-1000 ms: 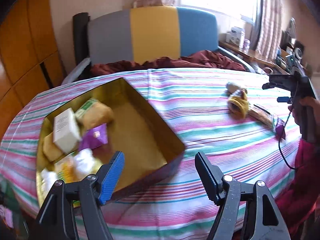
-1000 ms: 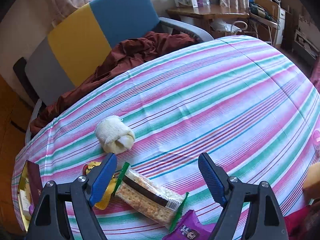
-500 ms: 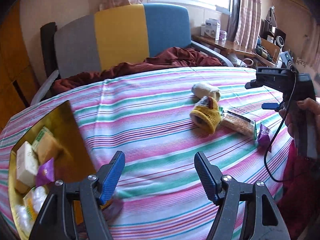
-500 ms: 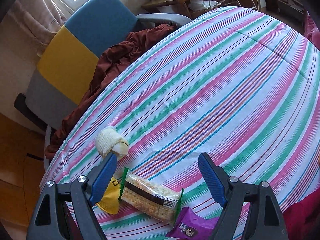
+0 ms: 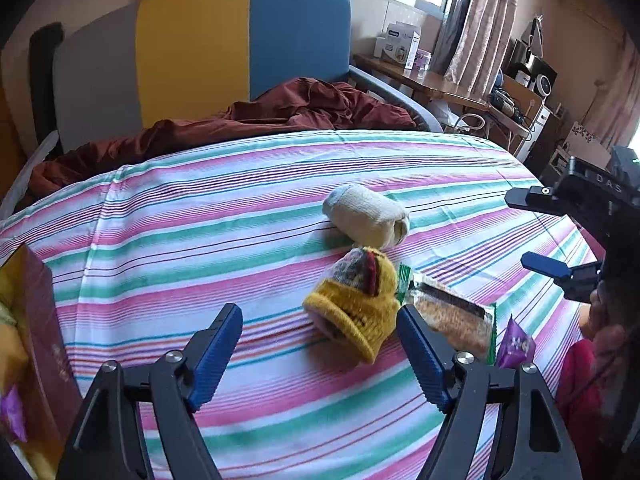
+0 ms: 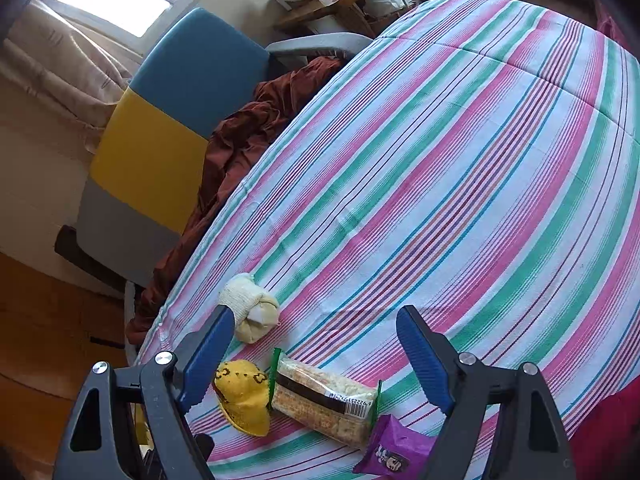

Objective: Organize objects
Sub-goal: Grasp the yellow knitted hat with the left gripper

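Fingers of both grippers, left (image 5: 320, 354) and right (image 6: 314, 354), gape wide over the striped table (image 6: 460, 168), where a yellow knitted hat (image 5: 356, 312) lies on its side, opening facing the left gripper.

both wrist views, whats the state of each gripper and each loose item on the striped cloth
left gripper: open, empty, above the cloth
right gripper: open, empty
yellow knitted hat: on its side, touching the cracker packet
clear cracker packet with green ends: lying flat, sealed
cream rolled sock: rolled up, lying on the cloth
purple snack pouch: lying flat, beside the cracker packet
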`<state>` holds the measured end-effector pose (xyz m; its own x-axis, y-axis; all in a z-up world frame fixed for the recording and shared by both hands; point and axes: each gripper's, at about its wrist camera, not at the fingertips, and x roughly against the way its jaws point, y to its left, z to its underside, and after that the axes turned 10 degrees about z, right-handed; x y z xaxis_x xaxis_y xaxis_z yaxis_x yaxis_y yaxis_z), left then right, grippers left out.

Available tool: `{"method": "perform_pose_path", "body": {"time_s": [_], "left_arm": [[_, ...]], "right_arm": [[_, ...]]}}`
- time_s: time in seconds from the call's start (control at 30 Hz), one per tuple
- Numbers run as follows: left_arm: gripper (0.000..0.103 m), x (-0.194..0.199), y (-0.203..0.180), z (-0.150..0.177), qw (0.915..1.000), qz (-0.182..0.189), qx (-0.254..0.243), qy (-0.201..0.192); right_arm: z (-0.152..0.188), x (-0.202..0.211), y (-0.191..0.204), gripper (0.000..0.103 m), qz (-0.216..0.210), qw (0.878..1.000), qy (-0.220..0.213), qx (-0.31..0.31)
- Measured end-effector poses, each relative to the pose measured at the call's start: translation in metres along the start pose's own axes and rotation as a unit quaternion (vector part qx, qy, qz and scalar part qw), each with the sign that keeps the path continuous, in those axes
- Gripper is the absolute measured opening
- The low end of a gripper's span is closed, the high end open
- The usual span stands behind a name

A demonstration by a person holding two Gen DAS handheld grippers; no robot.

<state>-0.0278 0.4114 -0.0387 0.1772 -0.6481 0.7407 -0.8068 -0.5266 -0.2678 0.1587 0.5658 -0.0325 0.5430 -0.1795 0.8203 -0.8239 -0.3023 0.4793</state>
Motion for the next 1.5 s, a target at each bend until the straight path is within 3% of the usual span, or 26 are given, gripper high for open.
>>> {"method": "perform_pose_path", "body": {"time_s": [0.3, 0.33, 0.4, 0.53, 0.7, 0.9, 1.1, 1.5], "left_arm": [[0.086, -0.060, -0.010, -0.023, 0.9998, -0.002, -0.016, 0.015], [0.083, -0.066, -0.007, -0.022, 0.9997, -0.003, -0.012, 0.021], [0.046, -0.076, 0.002, -0.019, 0.9992, 0.007, 0.005, 0.038], [0.039, -0.061, 0.006, -0.004, 0.9994, 0.019, 0.016, 0.023], [0.038, -0.022, 0.004, 0.036, 0.9999, 0.009, 0.007, 0.010], [0.038, 0.015, -0.005, 0.093, 0.9992, -0.005, -0.038, -0.009], [0.040, 0.012, 0.004, 0.096, 0.9988, 0.008, -0.045, -0.019], [0.042, 0.010, 0.009, 0.098, 0.9987, 0.021, -0.038, -0.028]], "right_arm": [[-0.004, -0.010, -0.007, 0.085, -0.016, 0.999, 0.020, -0.028], [-0.003, -0.011, -0.006, 0.085, -0.013, 0.999, 0.021, -0.026], [-0.003, -0.013, -0.005, 0.085, -0.009, 0.999, 0.026, -0.020], [-0.003, -0.016, -0.001, 0.085, -0.002, 1.000, 0.026, -0.009], [-0.001, -0.022, 0.010, 0.085, 0.005, 0.999, 0.038, 0.024], [0.017, -0.035, 0.045, 0.085, 0.020, 0.989, 0.068, 0.129], [0.044, -0.059, 0.065, 0.085, 0.075, 0.965, 0.116, 0.222], [0.072, -0.074, 0.080, 0.085, 0.129, 0.934, 0.131, 0.307]]}}
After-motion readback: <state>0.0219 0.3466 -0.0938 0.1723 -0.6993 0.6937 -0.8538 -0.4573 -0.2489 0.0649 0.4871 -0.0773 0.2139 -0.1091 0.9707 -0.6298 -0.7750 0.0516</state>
